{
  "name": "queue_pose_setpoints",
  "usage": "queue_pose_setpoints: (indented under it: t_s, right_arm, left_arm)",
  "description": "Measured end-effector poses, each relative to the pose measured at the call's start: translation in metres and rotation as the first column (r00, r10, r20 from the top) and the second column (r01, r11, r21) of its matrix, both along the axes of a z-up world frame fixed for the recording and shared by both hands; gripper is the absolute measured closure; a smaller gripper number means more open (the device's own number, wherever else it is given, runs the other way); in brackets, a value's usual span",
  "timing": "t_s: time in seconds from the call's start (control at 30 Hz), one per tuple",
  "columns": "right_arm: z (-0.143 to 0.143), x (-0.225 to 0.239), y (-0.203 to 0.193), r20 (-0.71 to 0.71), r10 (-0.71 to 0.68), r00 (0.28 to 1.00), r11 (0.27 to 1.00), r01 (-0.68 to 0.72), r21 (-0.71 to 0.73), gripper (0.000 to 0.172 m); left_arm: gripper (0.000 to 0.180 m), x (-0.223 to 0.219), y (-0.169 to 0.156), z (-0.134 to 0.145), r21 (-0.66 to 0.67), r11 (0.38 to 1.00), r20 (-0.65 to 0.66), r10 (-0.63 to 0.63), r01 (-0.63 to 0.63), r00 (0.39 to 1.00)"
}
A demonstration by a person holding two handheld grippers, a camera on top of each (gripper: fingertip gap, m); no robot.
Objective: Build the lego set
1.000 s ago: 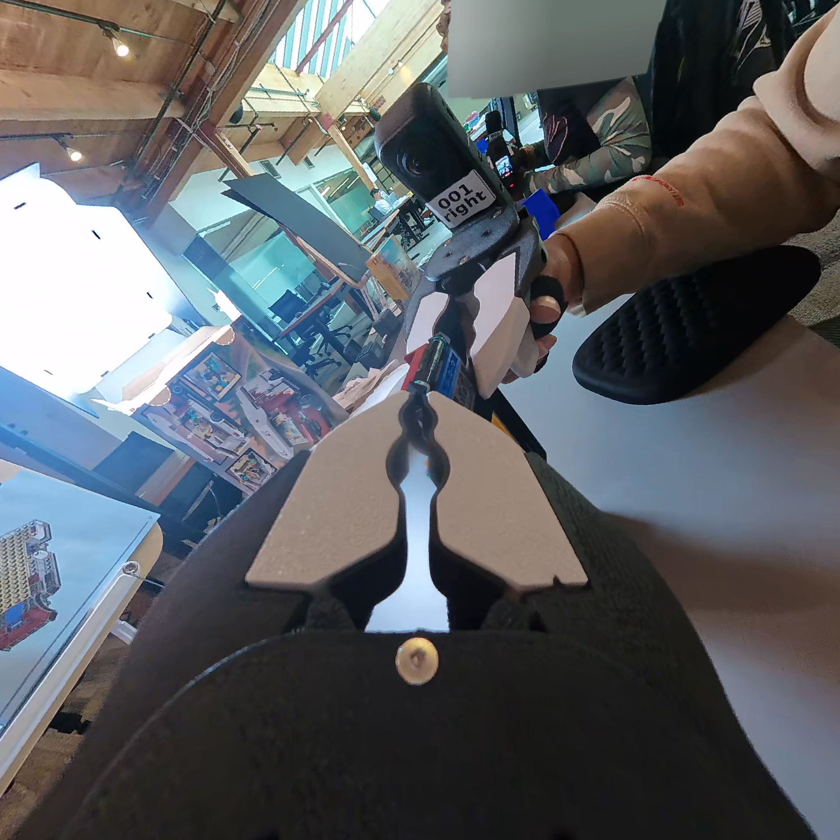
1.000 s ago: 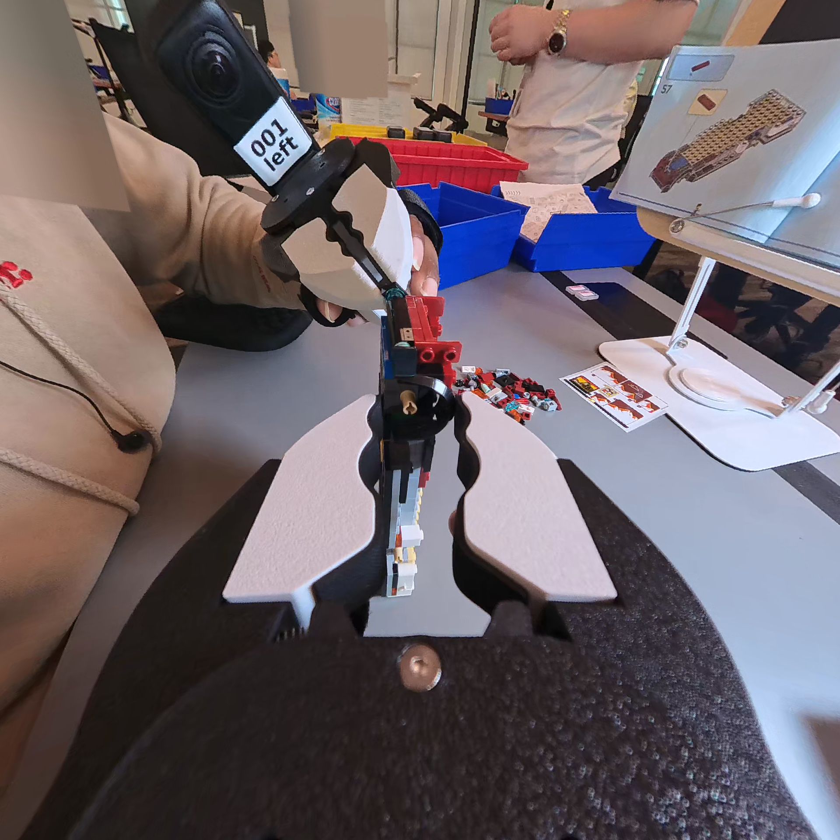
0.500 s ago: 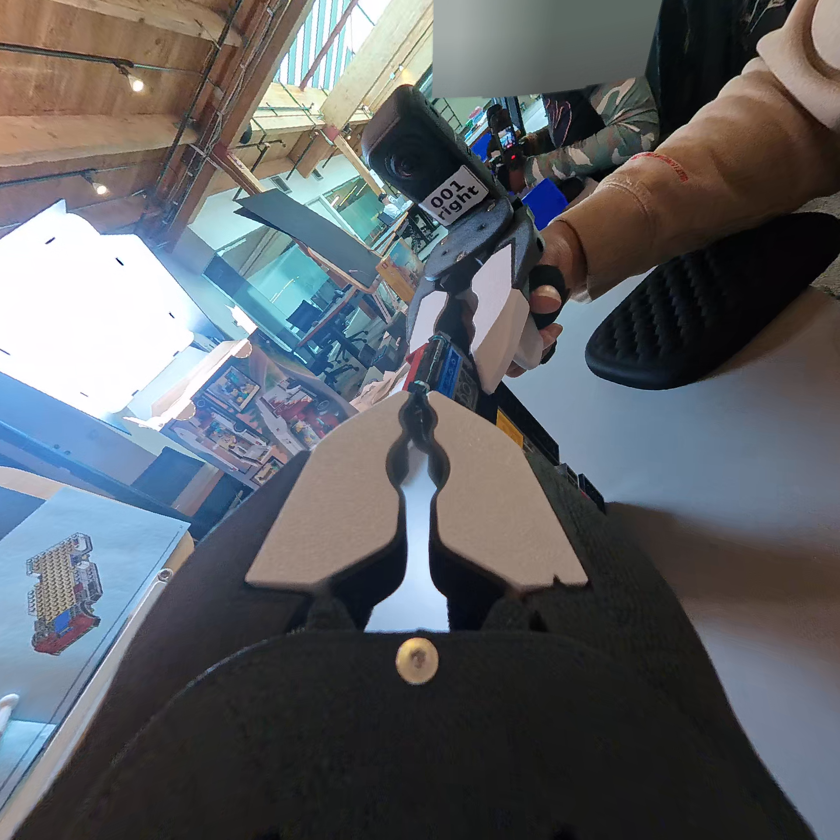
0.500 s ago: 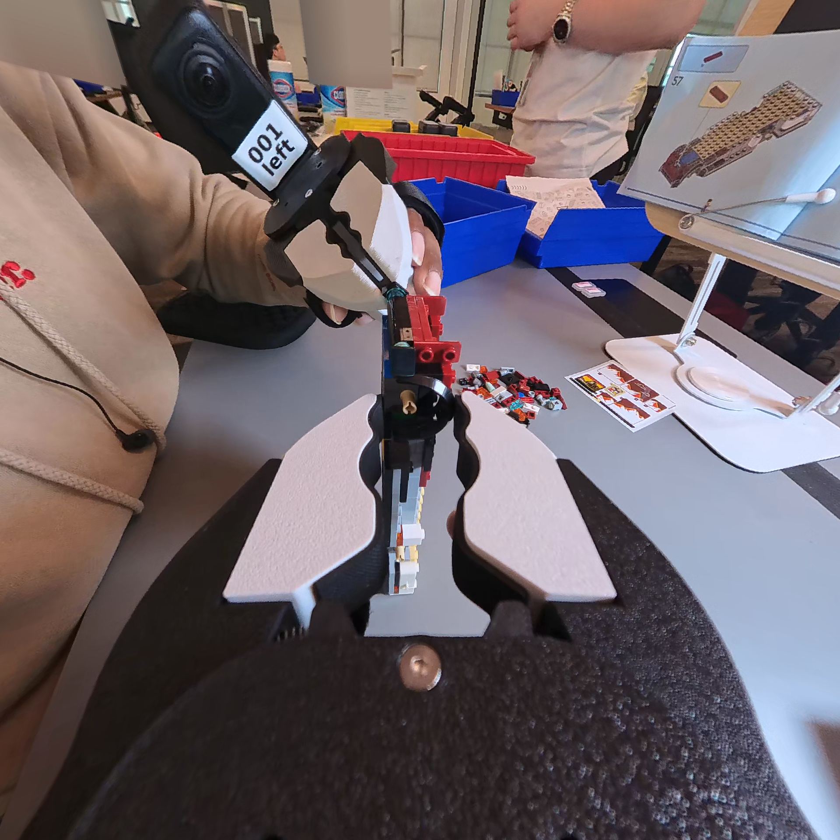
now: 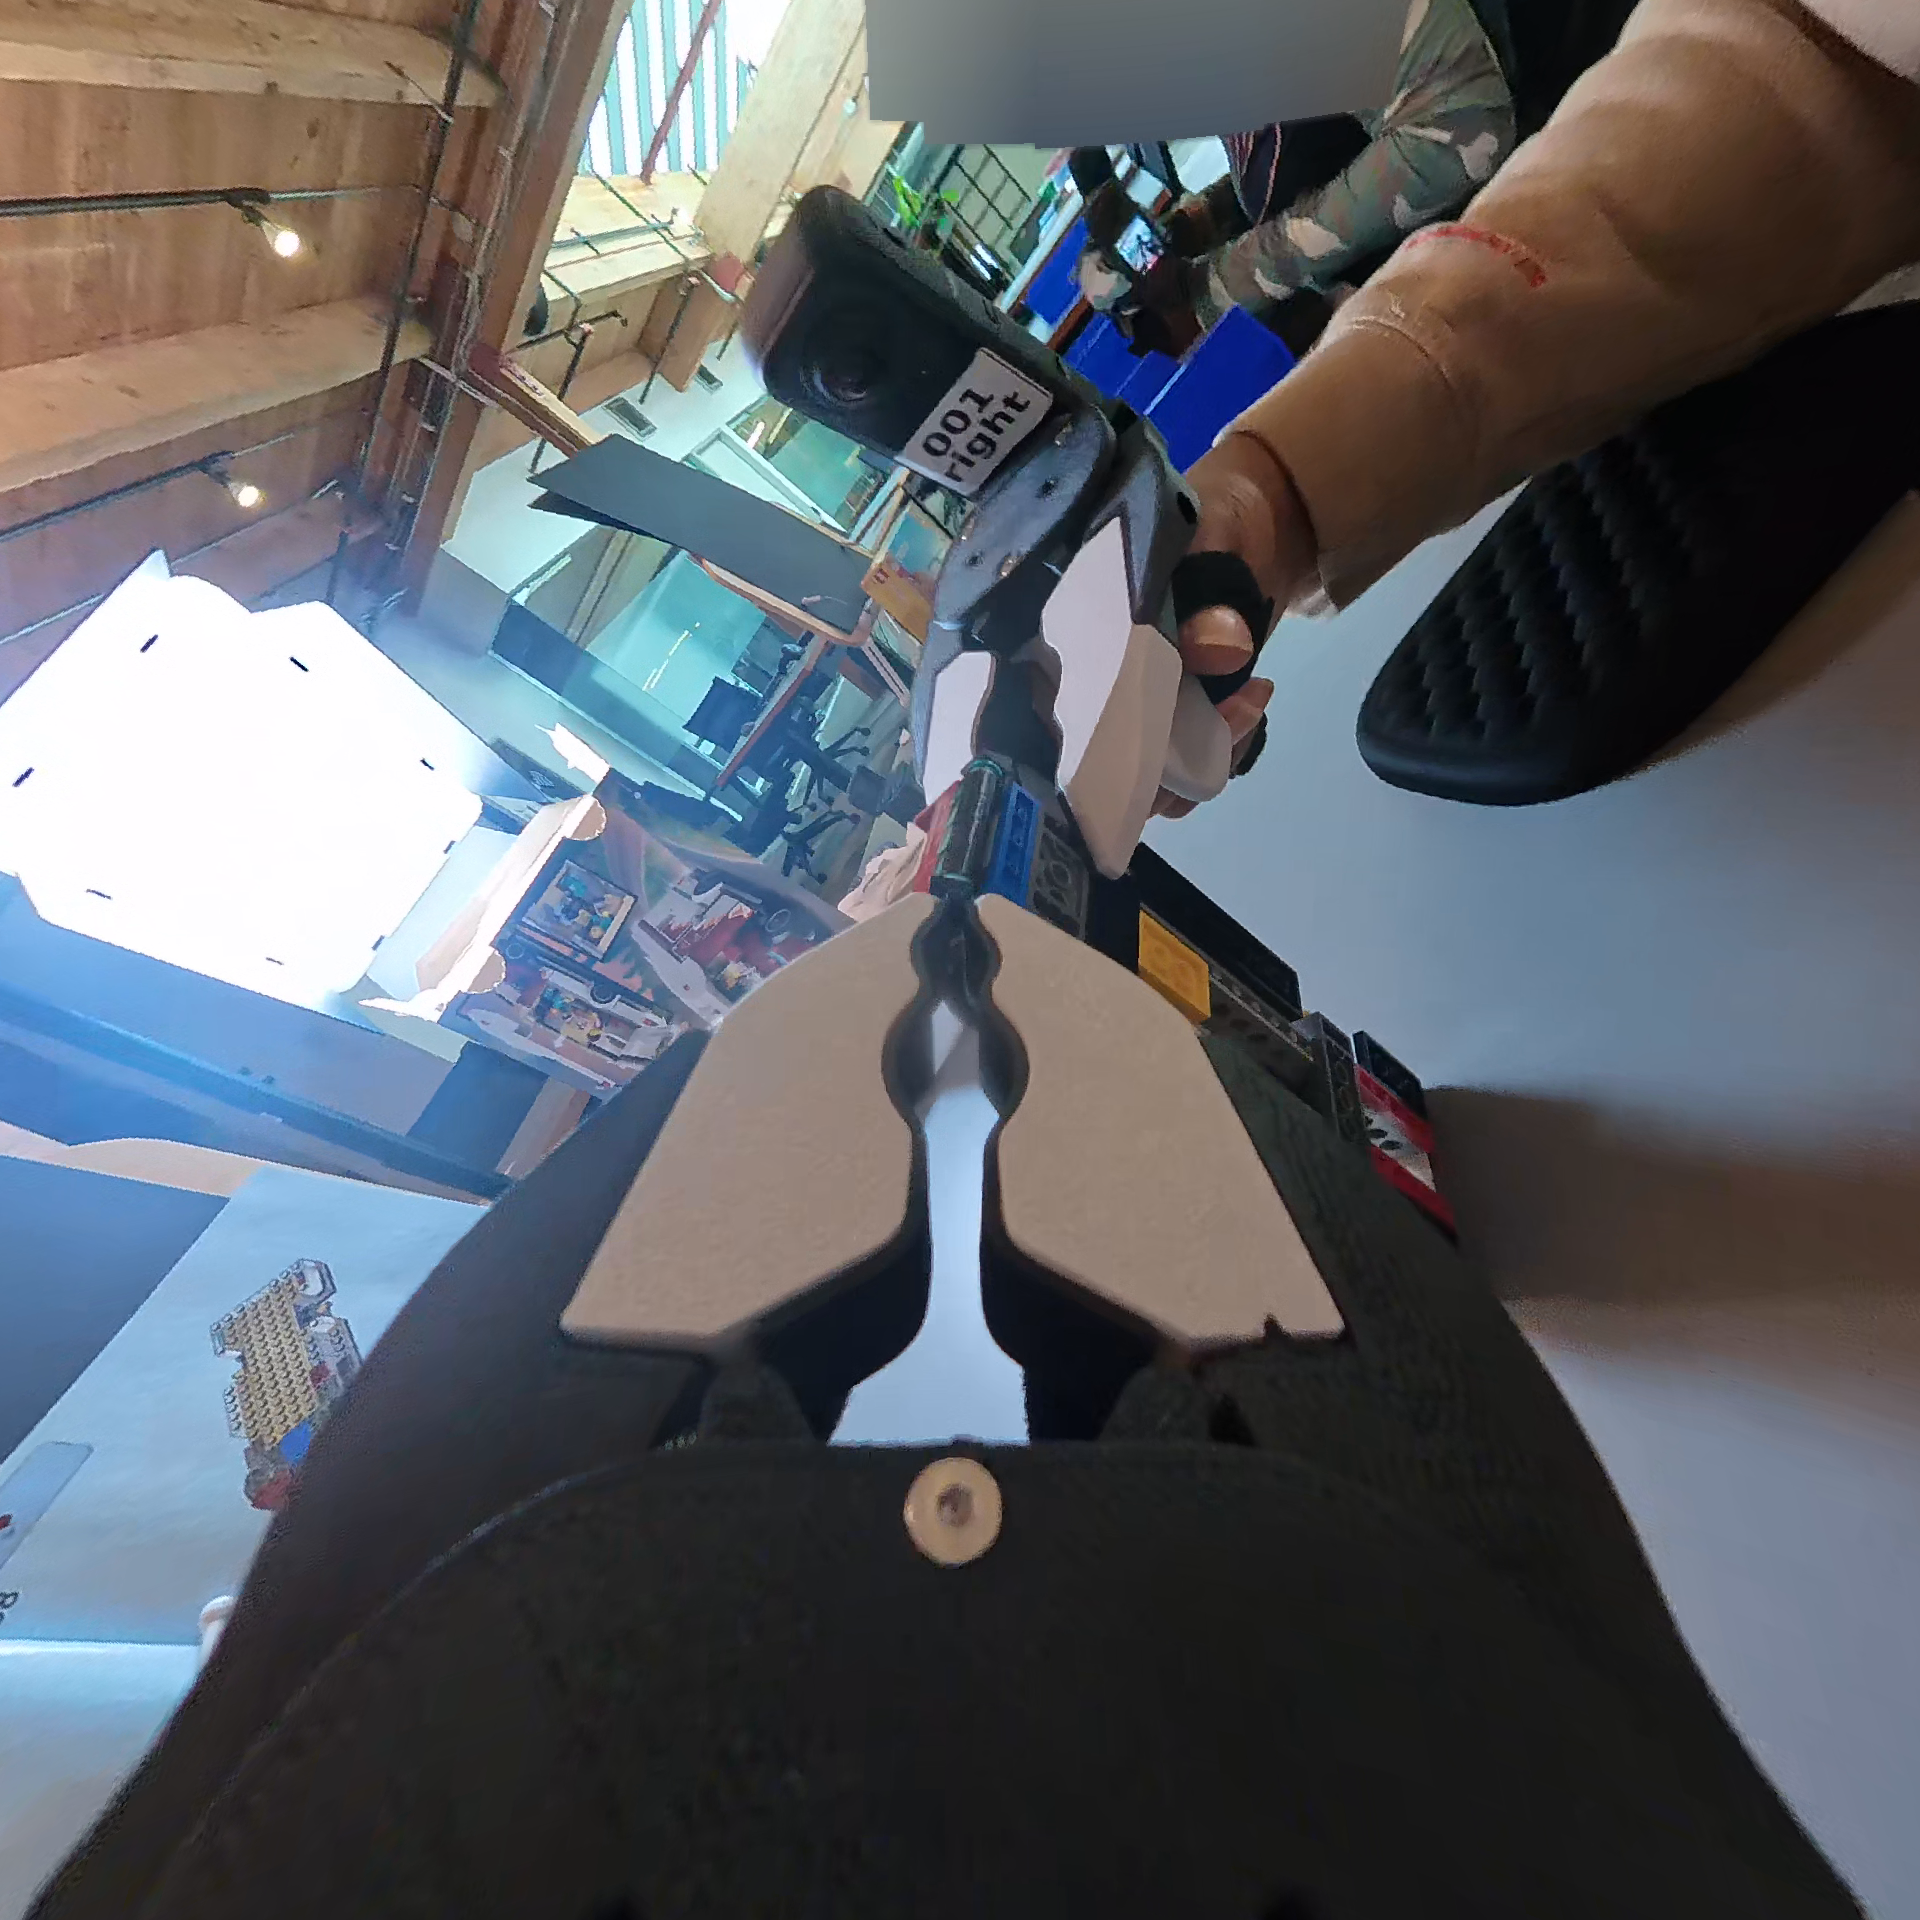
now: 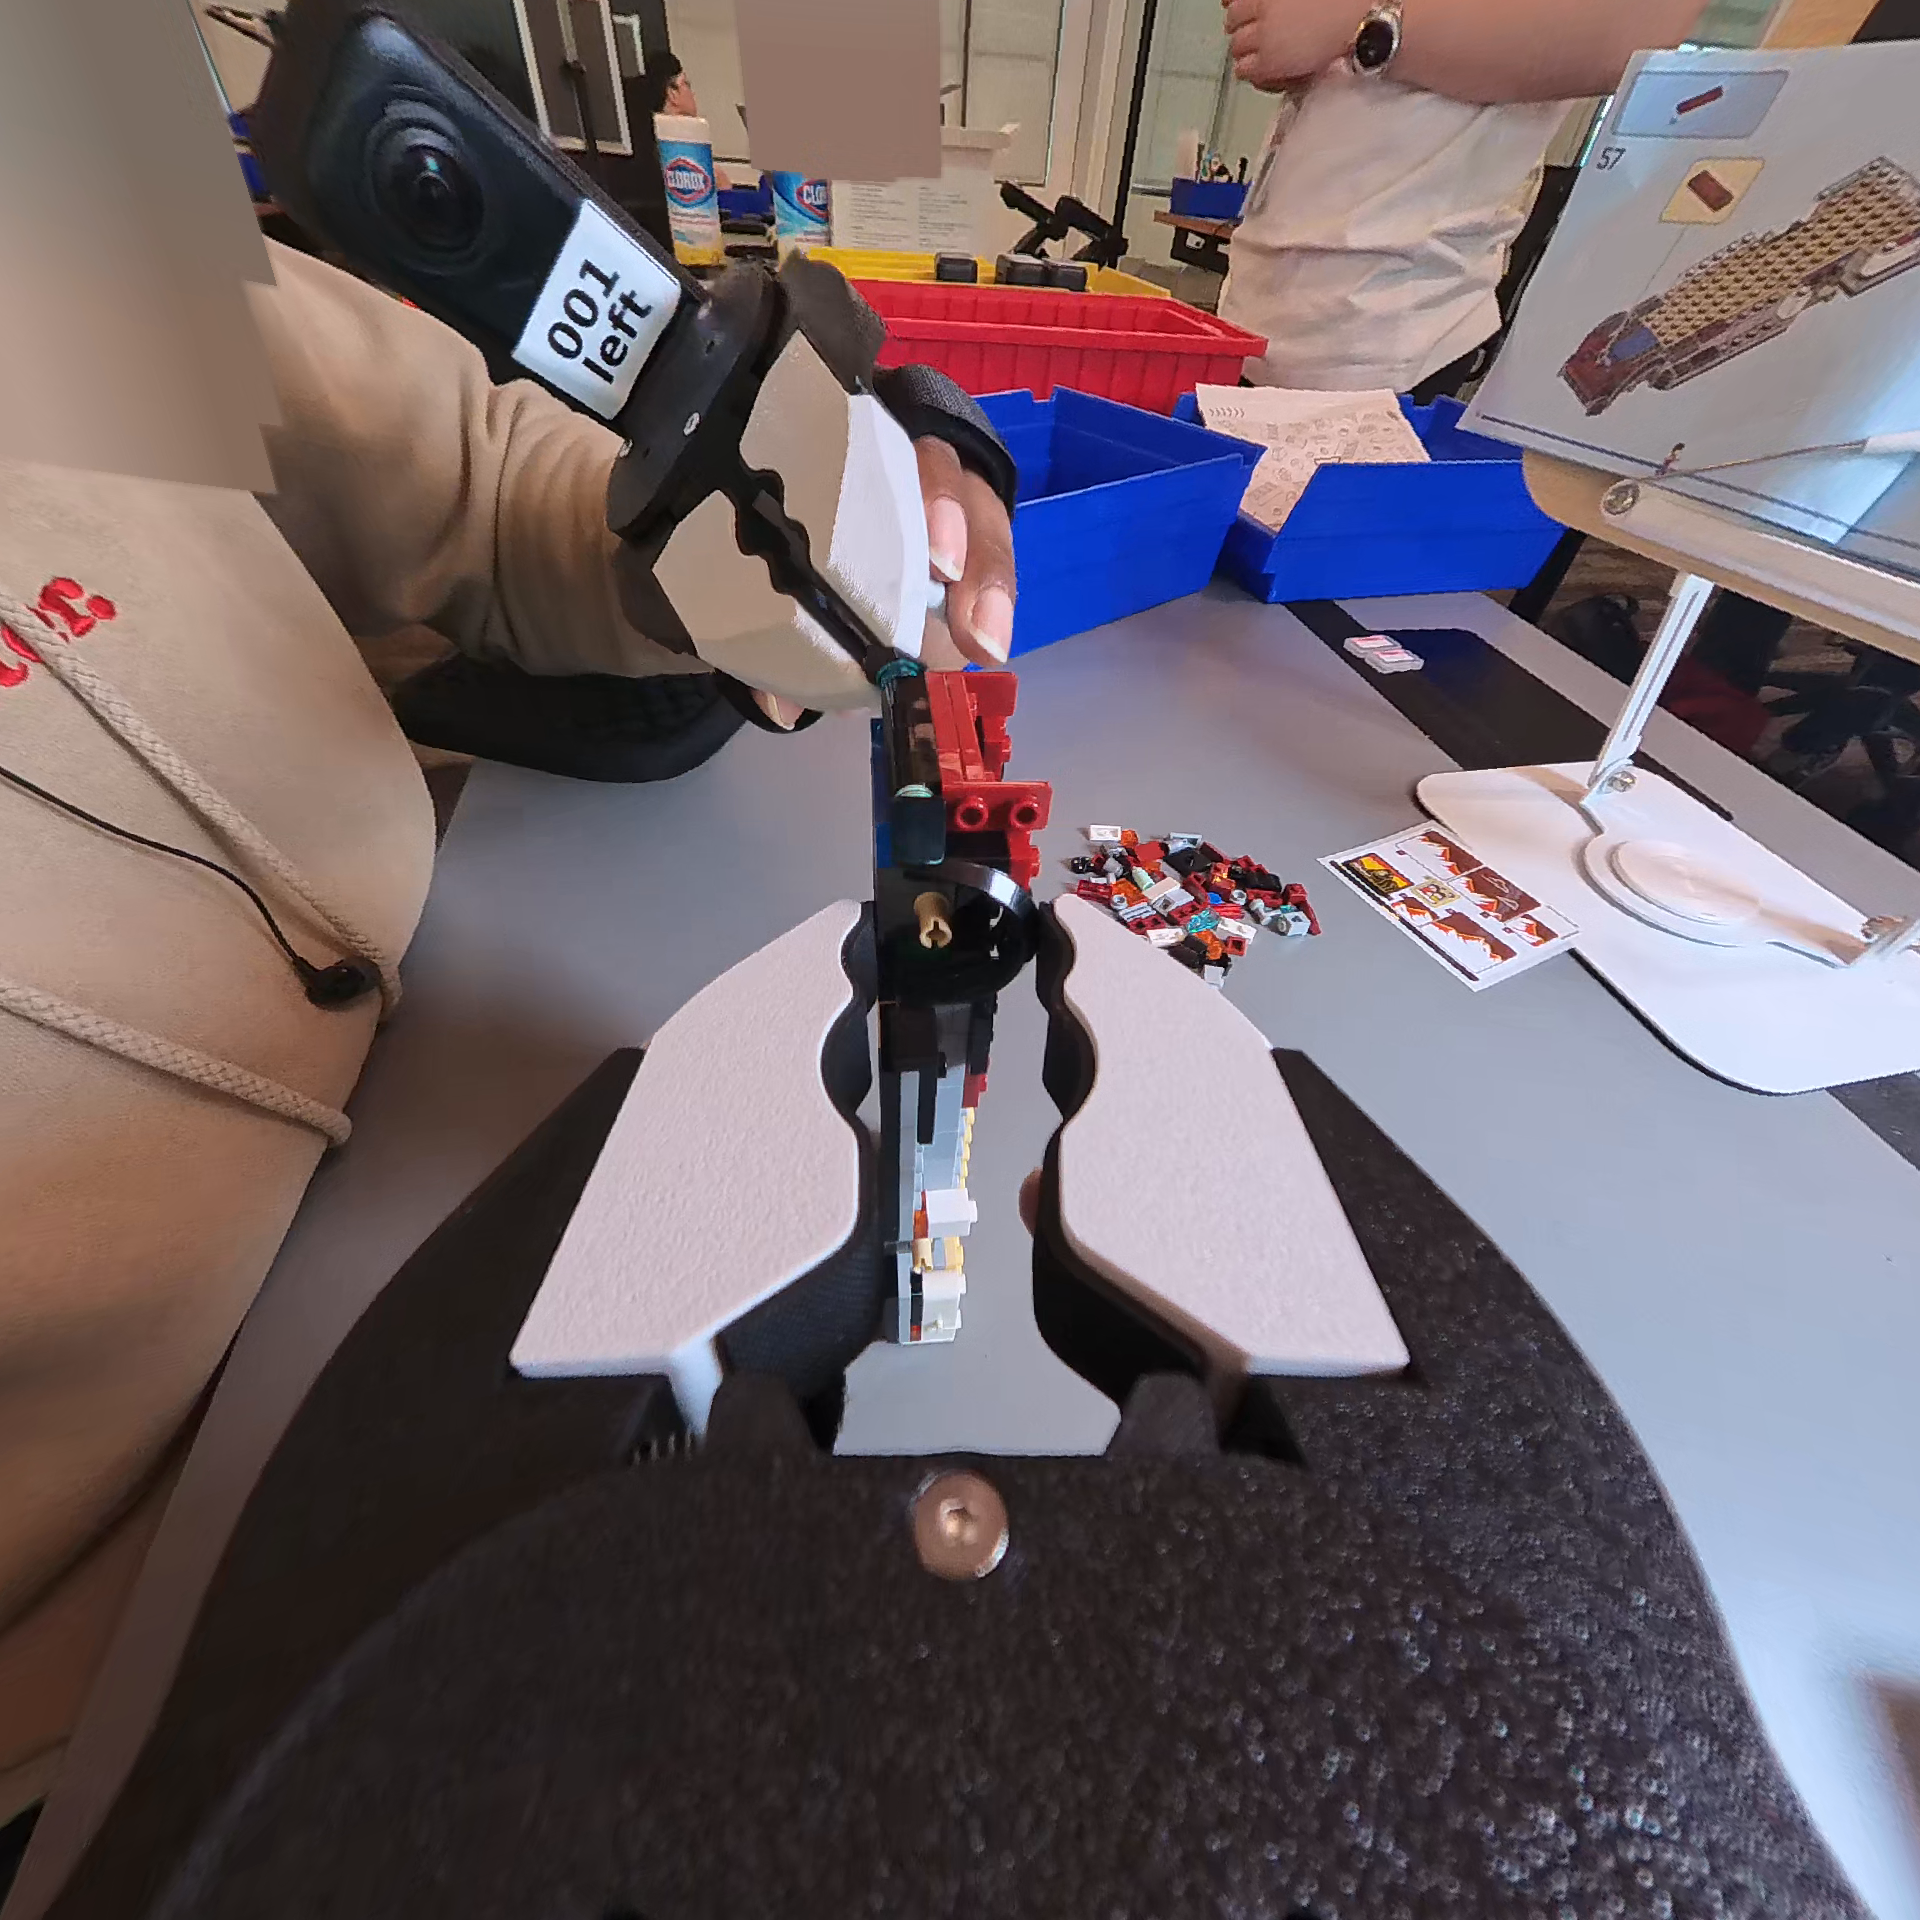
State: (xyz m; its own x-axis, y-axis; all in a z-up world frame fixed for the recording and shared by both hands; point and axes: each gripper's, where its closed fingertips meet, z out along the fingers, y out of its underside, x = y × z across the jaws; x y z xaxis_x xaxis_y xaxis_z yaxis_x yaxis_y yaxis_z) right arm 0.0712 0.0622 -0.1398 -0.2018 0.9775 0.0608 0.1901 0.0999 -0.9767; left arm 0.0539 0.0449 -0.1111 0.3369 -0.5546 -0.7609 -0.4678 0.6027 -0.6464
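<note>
Nothing's really shifting: right tool (image 6: pixel 951 935) is still clamping the brick model (image 6: pixel 935 1091) upright, left tool (image 5: pixel 951 925), pressed together, is poking its dark bar (image 6: pixel 902 748).

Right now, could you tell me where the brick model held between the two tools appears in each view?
Left wrist view: the brick model sits just above centre, beyond the shut tips of the left tool, under the right tool.
Right wrist view: it stands upright at centre, clamped in the right tool.
Shared landmark: the model's dark bar with teal rings.
</note>
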Motion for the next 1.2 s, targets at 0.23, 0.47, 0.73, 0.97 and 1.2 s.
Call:
queue_pose_setpoints:
  t_s: [0.23, 0.47, 0.73, 0.97, 1.2]
  right_arm:
    - [-0.0004, 0.001, -0.001, 0.023, 0.012, 1.0, 1.0, -0.012, 0.014, 0.143]
    - [-0.0009, 0.0011, -0.0006, 0.042, 0.018, 0.999, 0.999, -0.02, 0.029, 0.143]
    - [-0.0009, -0.0007, 0.0007, 0.039, 0.035, 0.999, 0.999, -0.035, 0.02, 0.143]
    - [-0.0009, -0.0013, 0.0006, 0.043, 0.044, 0.998, 0.999, -0.045, 0.015, 0.143]
    - [-0.0011, -0.0019, -0.0002, 0.053, 0.039, 0.998, 0.999, -0.04, 0.024, 0.143]
  left_arm:
    - [0.177, 0.0009, -0.0013, -0.0005, 0.014, 1.0, -0.077, 0.021, -0.02, 0.997]
    - [0.177, -0.0005, 0.0006, -0.0012, -0.002, 0.999, -0.121, 0.036, -0.037, 0.992]
    - [0.177, -0.0023, 0.0025, -0.0014, -0.05, 0.999, -0.065, 0.003, -0.006, 0.998]
    - [0.177, -0.0024, 0.0024, -0.0015, -0.18, 0.983, 0.01, -0.029, 0.03, 1.0]
    - [0.177, -0.0027, 0.002, -0.0017, -0.378, 0.924, 0.078, -0.034, 0.061, 0.996]
